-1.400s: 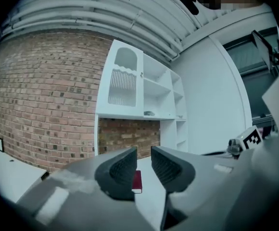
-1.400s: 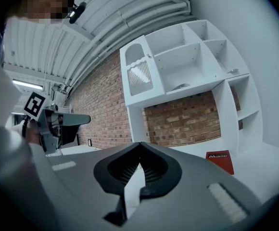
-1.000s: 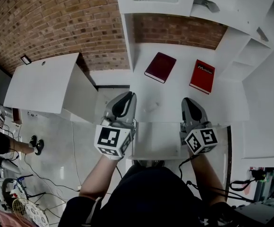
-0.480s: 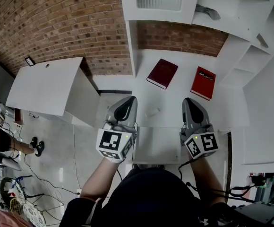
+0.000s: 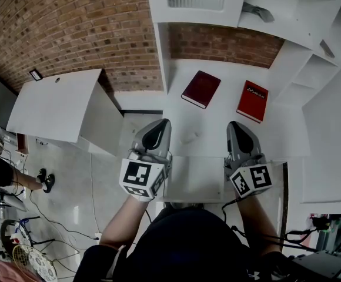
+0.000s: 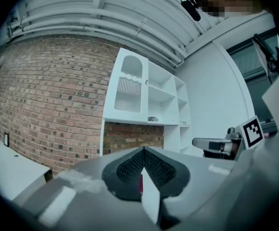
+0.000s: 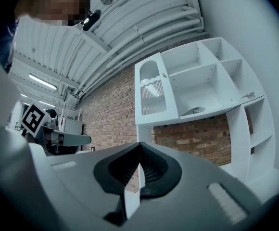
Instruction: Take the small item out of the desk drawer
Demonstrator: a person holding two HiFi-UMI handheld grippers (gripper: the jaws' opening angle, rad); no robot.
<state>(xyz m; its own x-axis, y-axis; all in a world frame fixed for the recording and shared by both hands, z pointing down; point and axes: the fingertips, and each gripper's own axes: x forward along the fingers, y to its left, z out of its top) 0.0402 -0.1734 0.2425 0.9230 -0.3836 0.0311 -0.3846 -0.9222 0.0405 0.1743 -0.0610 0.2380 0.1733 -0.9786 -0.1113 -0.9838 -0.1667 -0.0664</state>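
Note:
In the head view, a small pale item [image 5: 189,138] lies on the white desk top [image 5: 209,125], between my two grippers. Under the desk's front edge a white drawer [image 5: 194,181] stands pulled out; I see nothing in it. My left gripper [image 5: 159,127] hovers over the desk's front left, shut and empty, its pads meeting at the tip in the left gripper view [image 6: 143,150]. My right gripper [image 5: 236,128] is at the front right, also shut with nothing in it [image 7: 139,146]. Both point up toward the shelf unit.
A dark red book [image 5: 200,89] and a bright red book [image 5: 251,101] lie further back on the desk. A white shelf unit [image 5: 194,2] rises behind them against a brick wall. A second white desk [image 5: 53,104] stands to the left, with cables on the floor.
The head view has shifted slightly. Both grippers stay in nearly the same places over the desk's front edge.

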